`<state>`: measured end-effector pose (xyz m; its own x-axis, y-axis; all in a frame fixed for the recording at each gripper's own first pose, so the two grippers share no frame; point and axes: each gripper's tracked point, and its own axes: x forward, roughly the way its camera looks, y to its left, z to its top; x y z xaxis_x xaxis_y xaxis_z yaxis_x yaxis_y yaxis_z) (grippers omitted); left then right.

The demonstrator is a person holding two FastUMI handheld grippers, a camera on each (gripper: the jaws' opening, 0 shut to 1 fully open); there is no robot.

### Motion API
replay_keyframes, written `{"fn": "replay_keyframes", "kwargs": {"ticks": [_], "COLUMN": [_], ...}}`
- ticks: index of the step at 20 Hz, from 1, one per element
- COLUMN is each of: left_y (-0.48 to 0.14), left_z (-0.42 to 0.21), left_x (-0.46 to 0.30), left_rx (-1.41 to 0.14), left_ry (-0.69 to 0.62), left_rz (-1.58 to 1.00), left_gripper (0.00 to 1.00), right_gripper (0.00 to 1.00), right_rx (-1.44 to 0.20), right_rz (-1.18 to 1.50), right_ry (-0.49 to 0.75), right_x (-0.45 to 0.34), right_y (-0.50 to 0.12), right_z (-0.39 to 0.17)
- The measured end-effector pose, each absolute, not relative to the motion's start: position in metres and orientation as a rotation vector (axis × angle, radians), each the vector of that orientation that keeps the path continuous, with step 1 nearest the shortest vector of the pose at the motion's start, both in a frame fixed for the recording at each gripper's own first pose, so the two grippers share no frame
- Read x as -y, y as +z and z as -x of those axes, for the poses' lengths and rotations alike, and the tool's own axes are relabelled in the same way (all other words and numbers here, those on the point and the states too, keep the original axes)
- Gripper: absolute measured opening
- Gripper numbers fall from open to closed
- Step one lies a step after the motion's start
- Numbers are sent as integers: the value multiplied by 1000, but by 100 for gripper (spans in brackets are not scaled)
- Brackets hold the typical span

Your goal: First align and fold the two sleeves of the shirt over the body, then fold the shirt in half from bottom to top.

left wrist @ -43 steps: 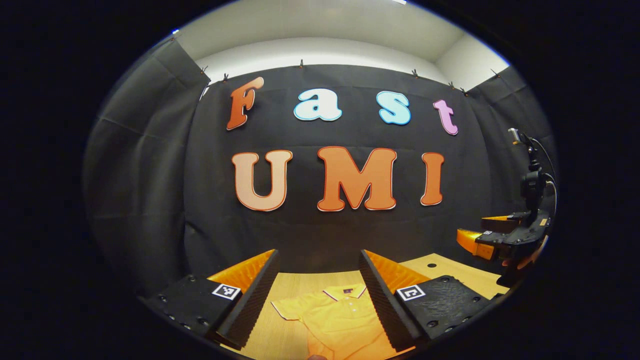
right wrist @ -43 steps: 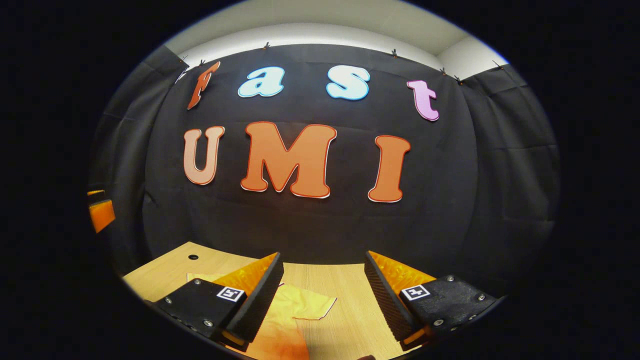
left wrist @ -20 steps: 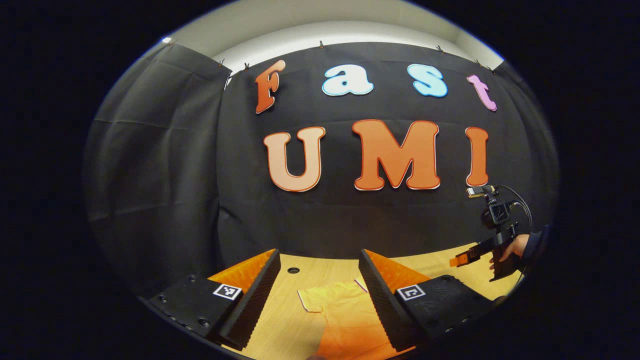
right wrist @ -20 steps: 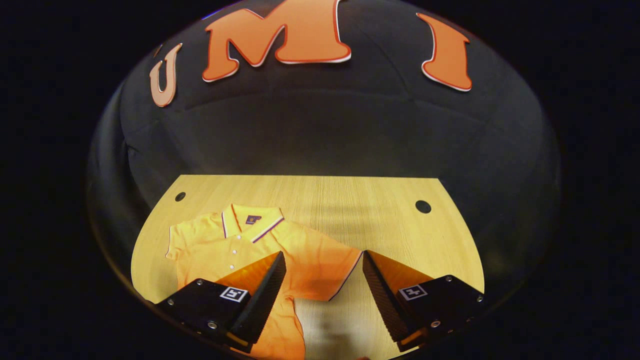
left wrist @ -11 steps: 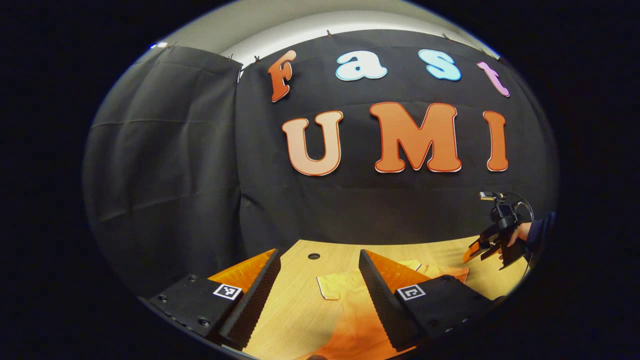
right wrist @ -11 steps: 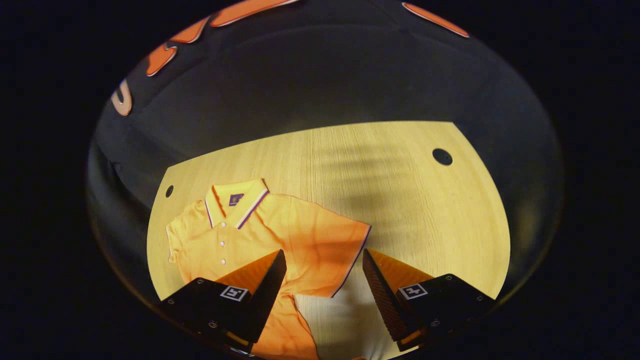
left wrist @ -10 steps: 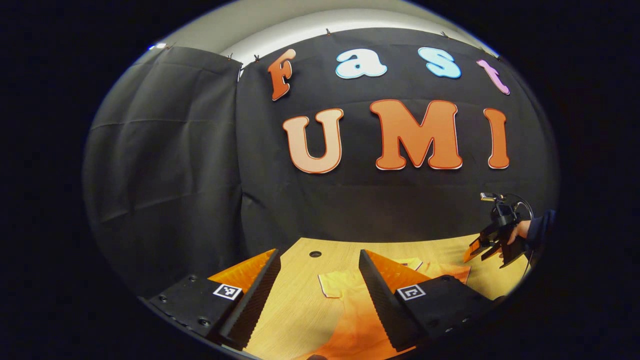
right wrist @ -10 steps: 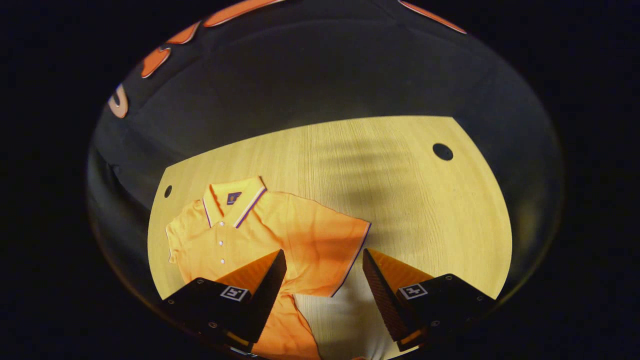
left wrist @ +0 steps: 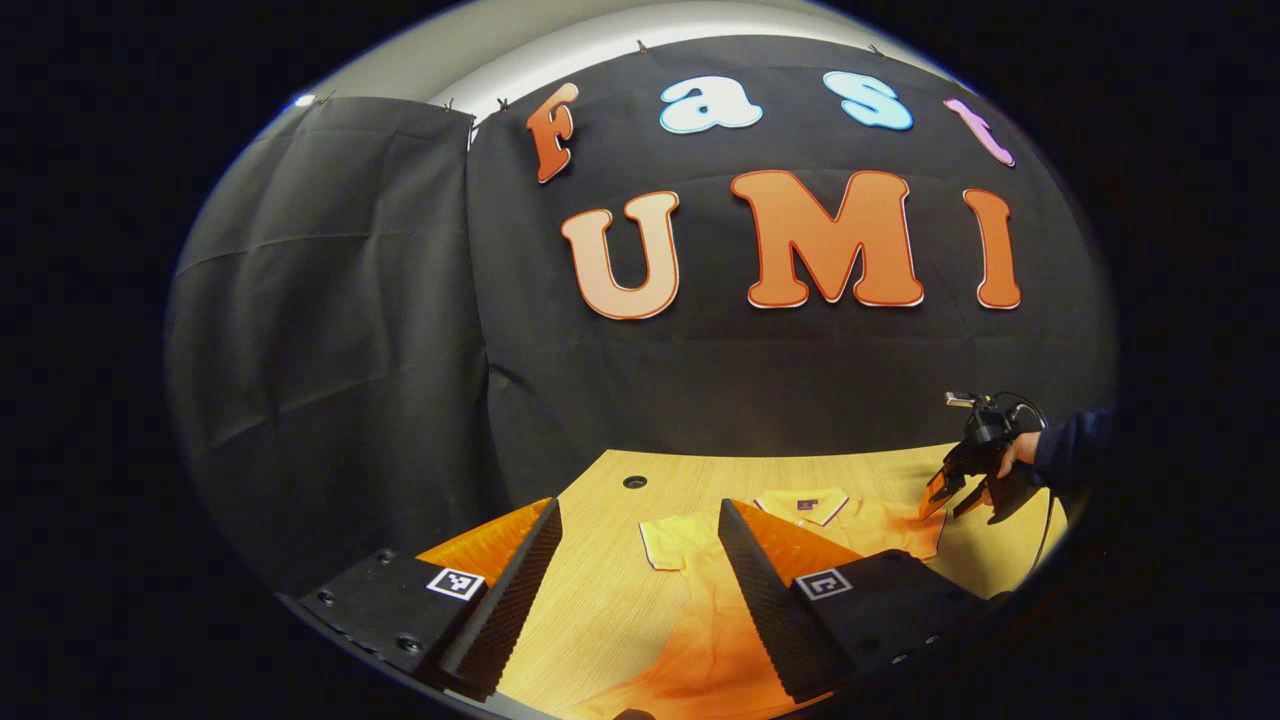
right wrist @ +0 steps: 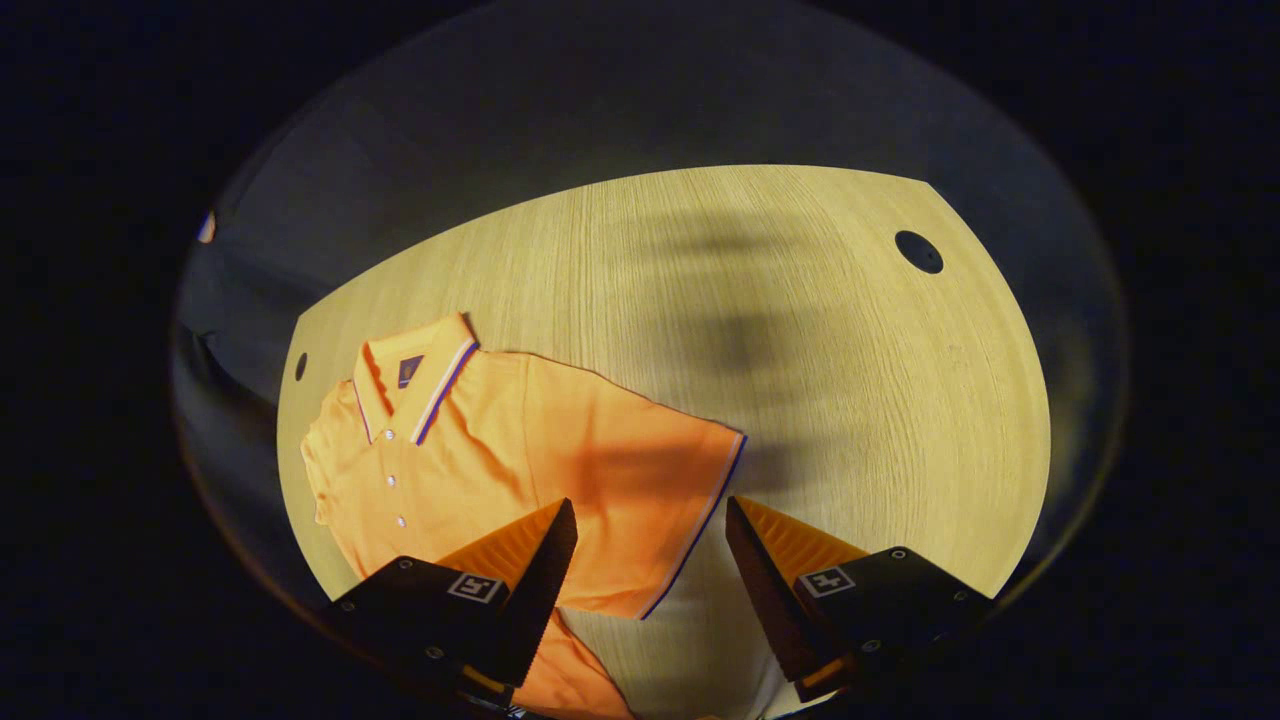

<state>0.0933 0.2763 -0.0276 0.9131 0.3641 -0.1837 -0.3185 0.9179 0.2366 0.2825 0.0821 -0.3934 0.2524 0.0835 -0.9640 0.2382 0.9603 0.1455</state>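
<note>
The shirt (right wrist: pixel 480 460) lies flat and face up near the desk's (right wrist: pixel 800 320) left edge, collar toward the far edge, sleeves spread so each can be reached. The left gripper (left wrist: pixel 640 590) is wide open and empty, poised above the left sleeve (left wrist: pixel 668 540). The right gripper (right wrist: pixel 650 575), also wide open and empty, straddles the hem of the right sleeve (right wrist: pixel 650 500), probably lined up to pinch it for the first fold.
</note>
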Motion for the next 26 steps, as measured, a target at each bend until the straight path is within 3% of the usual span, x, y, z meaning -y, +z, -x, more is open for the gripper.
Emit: {"fn": "replay_keyframes", "kwargs": {"ticks": [2,4,5,6,8,11,15,19,26], "left_y": [-29,-32,-34,-37,-44,-53,-54,-53,-61], "left_z": [-97,-100,-101,-102,-102,-106,-109,-108,-99], "left_x": [-276,-275,-273,-269,-257,-253,-250,-249,-257], "left_rx": [-246,-253,-256,-261,-266,-281,-287,-291,-321], "left_ry": [351,343,337,334,327,322,313,304,329], "left_rz": [-207,-213,-220,-227,-233,-227,-222,-226,-222], "left_gripper": [97,97,98,99,99,99,99,99,100], "right_gripper": [91,84,75,78,69,34,10,10,10], "right_rx": [-1369,-1409,-1409,-1397,-1414,-1391,-1377,-1267,-1216], "right_rz": [-258,-260,-245,-246,-206,-183,-301,-343,-350], "right_ry": [-127,-113,-119,-117,-146,-124,-32,16,133], "right_x": [-78,-82,-80,-80,-72,-71,-88,-97,-149], "right_y": [-408,-418,-417,-421,-423,-420,-416,-390,-346], "right_z": [-274,-270,-270,-274,-272,-277,-282,-305,-319]}}
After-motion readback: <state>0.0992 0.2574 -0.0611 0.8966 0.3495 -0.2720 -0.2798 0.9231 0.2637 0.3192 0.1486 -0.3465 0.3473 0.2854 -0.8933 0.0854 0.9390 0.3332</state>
